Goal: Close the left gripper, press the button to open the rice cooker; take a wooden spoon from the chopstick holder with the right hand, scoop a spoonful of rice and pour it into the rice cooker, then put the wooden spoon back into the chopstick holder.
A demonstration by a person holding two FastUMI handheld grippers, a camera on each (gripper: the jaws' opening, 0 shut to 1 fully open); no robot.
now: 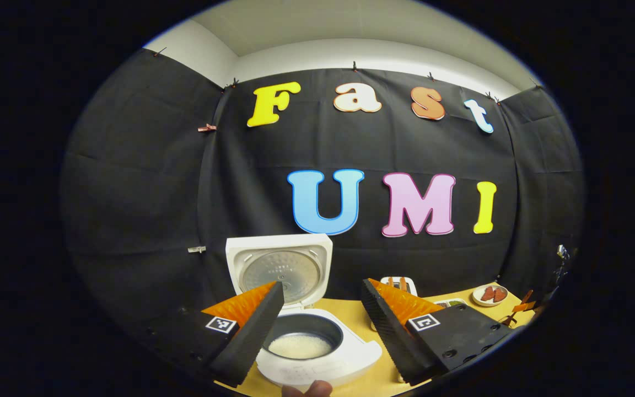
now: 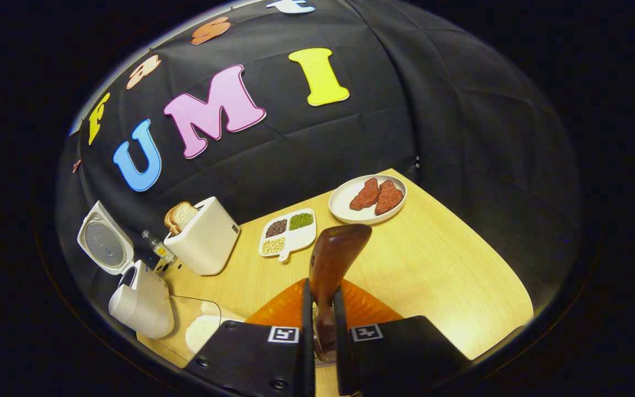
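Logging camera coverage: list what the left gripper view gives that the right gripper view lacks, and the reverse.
Left gripper view: white rice inside the pot, beyond the open left claw. Right gripper view: right claw shut on the wooden spoon, a bottle, a clear tub of rice. Both: the open rice cooker, toaster, plate of red pieces.

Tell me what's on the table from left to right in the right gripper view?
rice cooker → small bottle → toaster with bread → divided tray of beans → wooden spoon held in the fingers → plate with red pieces.
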